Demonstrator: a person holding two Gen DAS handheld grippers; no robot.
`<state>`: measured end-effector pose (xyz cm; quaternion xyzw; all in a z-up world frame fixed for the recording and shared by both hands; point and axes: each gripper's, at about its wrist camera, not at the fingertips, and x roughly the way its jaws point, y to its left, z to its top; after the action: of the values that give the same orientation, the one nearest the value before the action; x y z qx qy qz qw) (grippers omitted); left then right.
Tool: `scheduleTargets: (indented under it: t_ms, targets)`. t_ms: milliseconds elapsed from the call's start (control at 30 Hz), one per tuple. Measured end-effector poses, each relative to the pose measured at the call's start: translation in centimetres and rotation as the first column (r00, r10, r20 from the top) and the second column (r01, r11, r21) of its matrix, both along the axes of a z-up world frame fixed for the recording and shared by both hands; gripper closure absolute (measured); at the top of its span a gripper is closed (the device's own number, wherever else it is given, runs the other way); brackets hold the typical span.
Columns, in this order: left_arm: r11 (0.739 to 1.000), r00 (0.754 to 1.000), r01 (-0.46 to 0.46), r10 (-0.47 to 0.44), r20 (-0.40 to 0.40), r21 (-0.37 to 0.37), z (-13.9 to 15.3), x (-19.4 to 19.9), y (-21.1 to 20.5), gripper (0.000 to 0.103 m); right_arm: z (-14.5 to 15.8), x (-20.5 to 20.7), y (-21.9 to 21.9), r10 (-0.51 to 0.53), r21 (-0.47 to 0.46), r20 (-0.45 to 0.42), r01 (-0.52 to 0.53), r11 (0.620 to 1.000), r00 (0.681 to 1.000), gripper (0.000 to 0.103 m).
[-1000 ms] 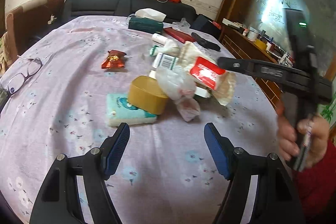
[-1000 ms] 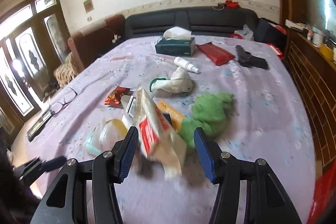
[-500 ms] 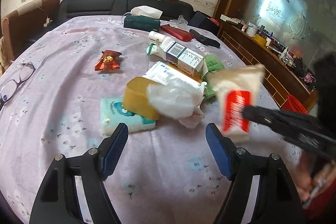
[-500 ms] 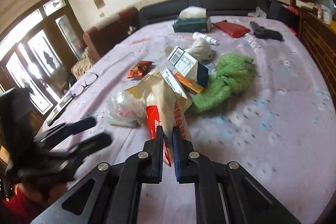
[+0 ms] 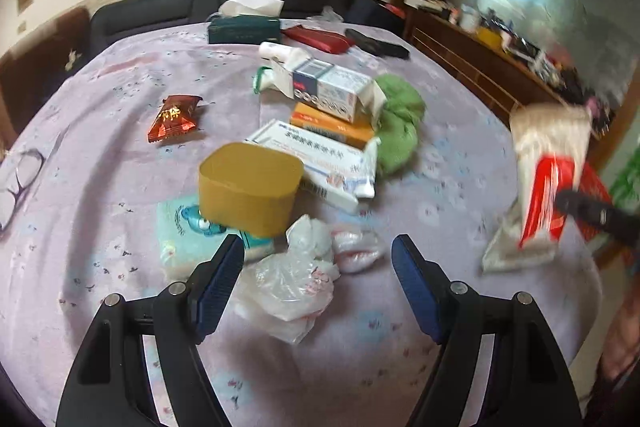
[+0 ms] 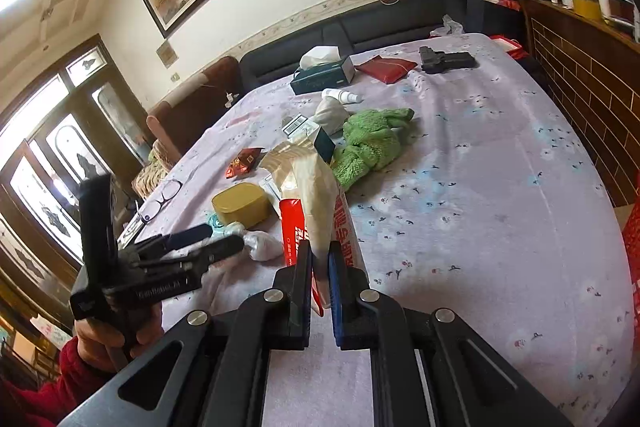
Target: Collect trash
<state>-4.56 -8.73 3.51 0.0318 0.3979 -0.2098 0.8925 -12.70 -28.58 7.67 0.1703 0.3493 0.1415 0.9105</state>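
Note:
My right gripper (image 6: 320,259) is shut on a cream and red paper bag (image 6: 316,203), held off the table; the same paper bag (image 5: 550,171) shows blurred at the right of the left wrist view. My left gripper (image 5: 318,259) stands open just above a crumpled clear plastic bag (image 5: 296,279) that lies between its fingers, with no pad touching it. From the right wrist view the left gripper (image 6: 222,241) hovers over that plastic bag (image 6: 262,245). A yellow tub (image 5: 248,187), medicine boxes (image 5: 320,159) and a red snack wrapper (image 5: 174,115) lie further back.
A lilac flowered tablecloth (image 6: 480,187) covers the table. On it are a green cloth (image 5: 398,123), a tissue pack (image 5: 180,231), glasses (image 5: 20,179), a tissue box (image 5: 244,27), a red pouch (image 5: 320,39) and a black gun-shaped object (image 6: 446,59). A red basket (image 6: 632,239) stands off the right edge.
The right gripper closed on the paper bag and carried it to the right, away from the pile. The left gripper moved forward over the clear plastic bag, still open.

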Motion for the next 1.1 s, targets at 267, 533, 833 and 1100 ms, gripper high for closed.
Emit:
scheduleTargets:
  t_ms: [267, 533, 833, 1100]
  targets:
    - [0.998, 1.000, 0.024, -0.024, 0.007, 0.057, -0.4, -0.9, -0.1, 0.035, 0.1, -0.4, 0.1, 0.008, 0.025, 0.005, -0.008, 1.000, 1.000, 0.095]
    - [0.998, 1.000, 0.009, -0.008, -0.020, 0.067, -1.4, 0.6, -0.6, 0.051, -0.1, -0.9, 0.5, 0.009, 0.022, 0.002, -0.009, 1.000, 1.000, 0.095]
    - [0.997, 0.996, -0.075, 0.074, 0.046, 0.003, -0.9, -1.5, 0.0, 0.072, -0.4, -1.2, 0.8, -0.020, -0.009, 0.008, 0.020, 1.000, 1.000, 0.095]
    - [0.996, 0.973, -0.083, 0.088, 0.215, -0.032, 2.3, -5.0, -1.8, 0.072, 0.0, -2.2, 1.1, -0.051, -0.049, 0.042, 0.053, 0.997, 0.998, 0.095]
